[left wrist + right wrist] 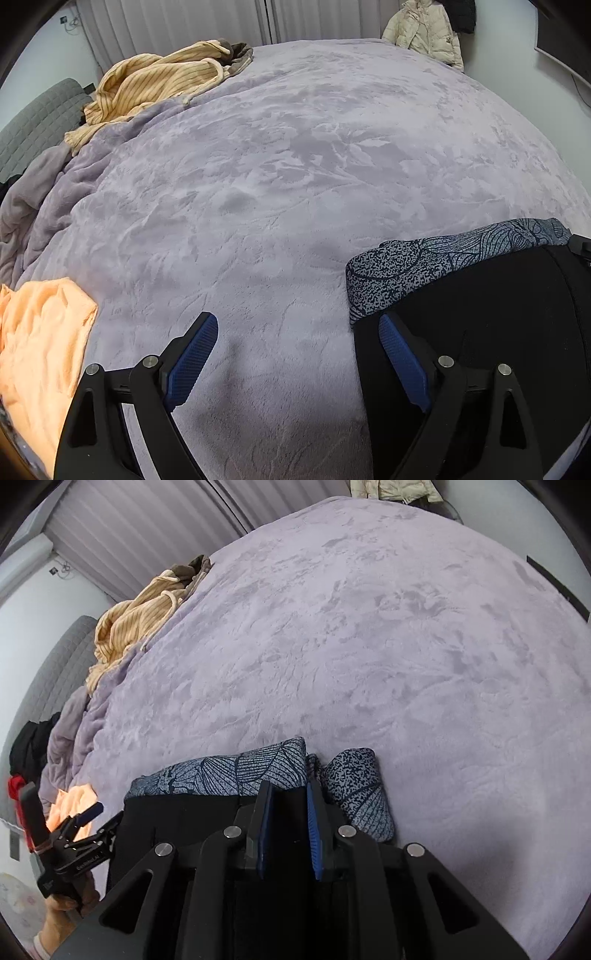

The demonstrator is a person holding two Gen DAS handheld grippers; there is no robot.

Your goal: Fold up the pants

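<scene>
Black pants (480, 314) lie folded at the near right of the lilac blanket (295, 166), on top of a blue-grey patterned garment (424, 262). My left gripper (297, 321) stands open just left of them. Only blanket lies between its blue pads, and its right finger (402, 354) is at the pants' left edge. In the right wrist view my right gripper (288, 786) has its jaws nearly together at the far edge of the black pants (177, 823), with black cloth pinched between the pads. Leaf-patterned cloth (236, 771) and a speckled fold (354, 786) lie just beyond. A hand holds the left gripper (99, 819) at the lower left.
An orange garment (40, 350) lies at the near left. A yellow striped garment (155, 81) is heaped at the far left beside a grey quilted headboard (37, 118). A cream jacket (424, 29) hangs past the far edge, with curtains (177, 26) behind.
</scene>
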